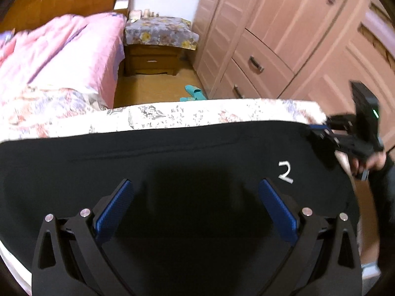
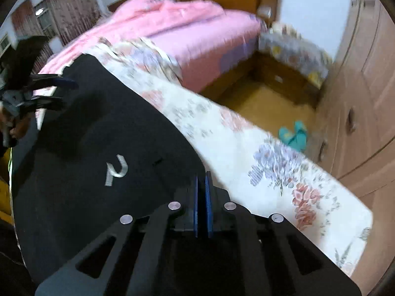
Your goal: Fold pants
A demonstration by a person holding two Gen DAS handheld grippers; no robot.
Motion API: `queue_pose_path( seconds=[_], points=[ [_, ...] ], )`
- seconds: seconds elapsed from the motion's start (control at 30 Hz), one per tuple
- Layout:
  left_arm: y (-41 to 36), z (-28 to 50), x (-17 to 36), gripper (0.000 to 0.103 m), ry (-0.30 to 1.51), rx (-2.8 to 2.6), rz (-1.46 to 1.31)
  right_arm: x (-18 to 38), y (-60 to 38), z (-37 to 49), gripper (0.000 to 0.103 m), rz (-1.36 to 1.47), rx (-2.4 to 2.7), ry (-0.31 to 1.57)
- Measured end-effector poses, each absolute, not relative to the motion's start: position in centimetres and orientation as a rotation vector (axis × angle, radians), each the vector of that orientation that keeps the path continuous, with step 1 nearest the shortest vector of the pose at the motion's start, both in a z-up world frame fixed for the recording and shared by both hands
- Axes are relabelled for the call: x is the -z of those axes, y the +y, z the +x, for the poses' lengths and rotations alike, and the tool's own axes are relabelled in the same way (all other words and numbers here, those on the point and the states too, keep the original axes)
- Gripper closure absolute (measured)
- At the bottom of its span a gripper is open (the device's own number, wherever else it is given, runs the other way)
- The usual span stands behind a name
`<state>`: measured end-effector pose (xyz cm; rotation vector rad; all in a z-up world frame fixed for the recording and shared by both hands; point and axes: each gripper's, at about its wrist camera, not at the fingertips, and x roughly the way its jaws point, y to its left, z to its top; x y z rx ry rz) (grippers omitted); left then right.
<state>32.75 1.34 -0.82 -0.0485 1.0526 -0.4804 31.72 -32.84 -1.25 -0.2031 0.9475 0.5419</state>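
Plainly, right tongs pinch the pants; left tongs gape.

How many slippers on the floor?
2: teal slippers, side by side on the wood floor beside the wardrobe, past the bed's edge. Others may be hidden behind the bed.

- Black pants showing a white "2" mark
- Bedspread wearing pale florals — pink, lilac
- Quilt glowing pink
- Teal slippers lying on ochre floor
- Blue pads standing out on black fingers
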Motion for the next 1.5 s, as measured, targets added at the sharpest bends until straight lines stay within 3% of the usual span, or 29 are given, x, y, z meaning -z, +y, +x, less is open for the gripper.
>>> queue_pose_path(
  seconds=[0.27,0.47,0.5,0.57,0.6,0.67,0.77,0.9,0.97,1.07,1.13,1.2,1.23,1.27,1.3,1.33,1.37,1.4,1.5],
  points=[
    [4.3,32.1,-0.2,0.002,1.080,0.418,-0.345,-4.0,-27.6,18.3,0.094,-0.404,-0.457,0.646],
    [6.1,32.7,0.7,0.003,1.126,0.266,-0.435,-2.6,-25.0,10.7,0.094,-0.449,-0.381,0.553],
    [6.5,32.9,0.9,0.009,1.130,0.246,-0.453,-2.0,-24.7,9.8,0.094,-0.443,-0.367,0.551],
    [7.6,33.3,1.8,0.048,1.163,0.199,-0.495,-1.0,-24.4,9.0,0.094,-0.427,-0.350,0.562],
    [8.2,33.3,2.2,0.087,1.174,0.194,-0.521,-0.8,-24.2,8.8,0.094,-0.436,-0.340,0.566],
    [9.5,32.1,2.0,0.091,1.131,0.209,-0.567,-0.2,-24.2,9.1,0.094,-0.456,-0.314,0.573],
    [10.1,27.6,-1.5,0.092,0.971,0.220,-0.495,-0.8,-25.0,9.3,0.094,-0.461,-0.289,0.553],
    [9.8,15.2,-7.3,0.092,0.734,0.263,-0.397,-2.5,-26.8,6.8,0.094,-0.402,-0.295,0.513],
    [9.3,10.3,-7.5,0.091,0.707,0.267,-0.352,-2.7,-27.3,4.6,0.094,-0.371,-0.313,0.515],
    [8.2,4.8,-4.2,0.091,0.728,0.228,-0.233,-0.6,-27.7,1.4,0.094,-0.307,-0.367,0.602],
    [8.2,4.4,0.4,0.091,0.842,0.216,-0.236,2.2,-27.5,1.1,0.085,-0.273,-0.358,0.687],
    [8.9,4.7,3.4,0.091,0.916,0.219,-0.285,4.6,-26.8,1.0,0.084,-0.254,-0.351,0.787],
    [9.0,4.6,3.8,0.087,0.909,0.219,-0.282,5.0,-26.5,0.6,0.079,-0.254,-0.327,0.800],
    [9.2,4.4,3.7,0.086,0.892,0.224,-0.273,4.7,-26.5,0.1,0.065,-0.239,-0.317,0.790],
    [9.3,4.3,3.2,0.079,0.878,0.233,-0.273,4.0,-27.3,-0.6,0.049,-0.148,-0.301,0.768],
    [9.5,4.2,2.8,0.058,0.867,0.237,-0.280,3.5,-27.9,-1.4,0.020,-0.074,-0.291,0.751],
    [9.8,4.0,2.8,0.047,0.857,0.234,-0.287,3.1,-28.9,-2.1,0.013,0.013,-0.272,0.724],
    [10.4,3.7,2.5,0.035,0.837,0.215,-0.297,2.8,-30.0,-3.0,0.013,0.109,-0.258,0.688],
    [12.2,3.9,2.5,0.035,0.853,0.212,-0.368,3.9,-33.2,-2.9,0.028,0.390,-0.168,0.725]
  ],
)
